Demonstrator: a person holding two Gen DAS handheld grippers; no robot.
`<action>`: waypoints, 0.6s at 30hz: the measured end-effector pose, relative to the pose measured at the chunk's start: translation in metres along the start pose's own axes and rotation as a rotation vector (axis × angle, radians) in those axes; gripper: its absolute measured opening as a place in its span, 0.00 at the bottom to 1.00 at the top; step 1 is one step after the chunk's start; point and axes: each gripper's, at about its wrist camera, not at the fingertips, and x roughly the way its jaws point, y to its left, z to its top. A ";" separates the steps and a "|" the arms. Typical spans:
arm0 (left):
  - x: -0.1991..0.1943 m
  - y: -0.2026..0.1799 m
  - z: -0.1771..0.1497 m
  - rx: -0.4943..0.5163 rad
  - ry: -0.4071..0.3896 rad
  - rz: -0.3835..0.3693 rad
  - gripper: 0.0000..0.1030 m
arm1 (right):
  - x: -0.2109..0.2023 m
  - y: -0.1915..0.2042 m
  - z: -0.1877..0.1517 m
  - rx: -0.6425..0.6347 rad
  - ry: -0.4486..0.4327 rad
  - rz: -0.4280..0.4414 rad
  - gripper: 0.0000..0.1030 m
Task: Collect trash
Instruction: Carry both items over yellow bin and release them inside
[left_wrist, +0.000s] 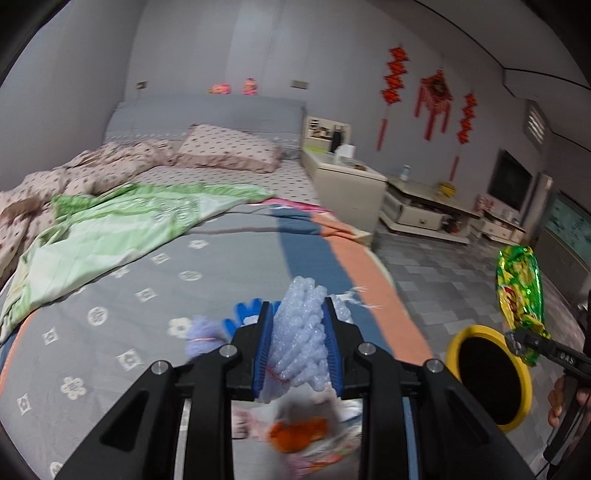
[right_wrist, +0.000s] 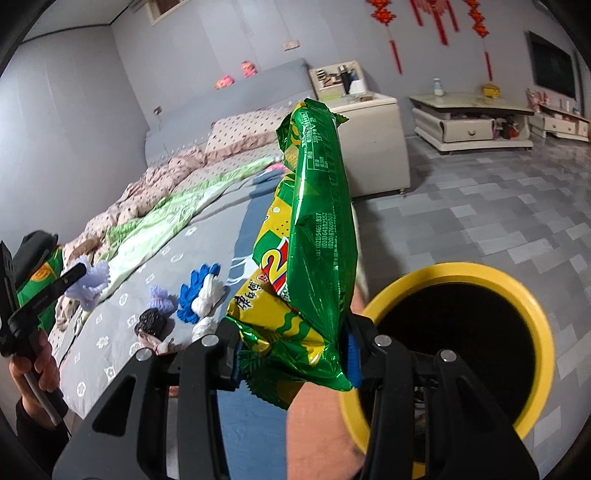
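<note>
My left gripper (left_wrist: 298, 314) is shut on a pale foam fruit net (left_wrist: 301, 332), held above the bed; from the right wrist view the left gripper (right_wrist: 79, 275) shows at the far left with the foam net (right_wrist: 92, 284) at its tip. My right gripper (right_wrist: 291, 354) is shut on a green and yellow snack bag (right_wrist: 314, 240) that stands upright beside the yellow-rimmed bin (right_wrist: 532, 314). In the left wrist view the snack bag (left_wrist: 521, 291) hangs over the bin (left_wrist: 452, 343). On the bed lie a blue glove (right_wrist: 194, 291), a purple foam net (right_wrist: 162, 297) and a dark wrapper (right_wrist: 151, 321).
The grey flowered bedsheet (left_wrist: 129, 295) carries a green quilt (left_wrist: 122, 225) and spotted pillows (left_wrist: 229, 147). A cream bedside cabinet (right_wrist: 373, 147) and a low TV stand (right_wrist: 469, 122) stand along the wall. Grey tiled floor (right_wrist: 480, 221) spreads around the bin. A person's hand (right_wrist: 33, 373) holds the left gripper's handle.
</note>
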 end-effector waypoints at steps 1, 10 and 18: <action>0.001 -0.009 0.001 0.010 0.002 -0.011 0.24 | -0.006 -0.006 0.001 0.006 -0.010 -0.006 0.38; 0.022 -0.082 0.002 0.087 0.032 -0.109 0.24 | -0.047 -0.054 0.015 0.046 -0.067 -0.057 0.38; 0.055 -0.151 -0.007 0.158 0.092 -0.196 0.24 | -0.065 -0.092 0.021 0.077 -0.085 -0.105 0.38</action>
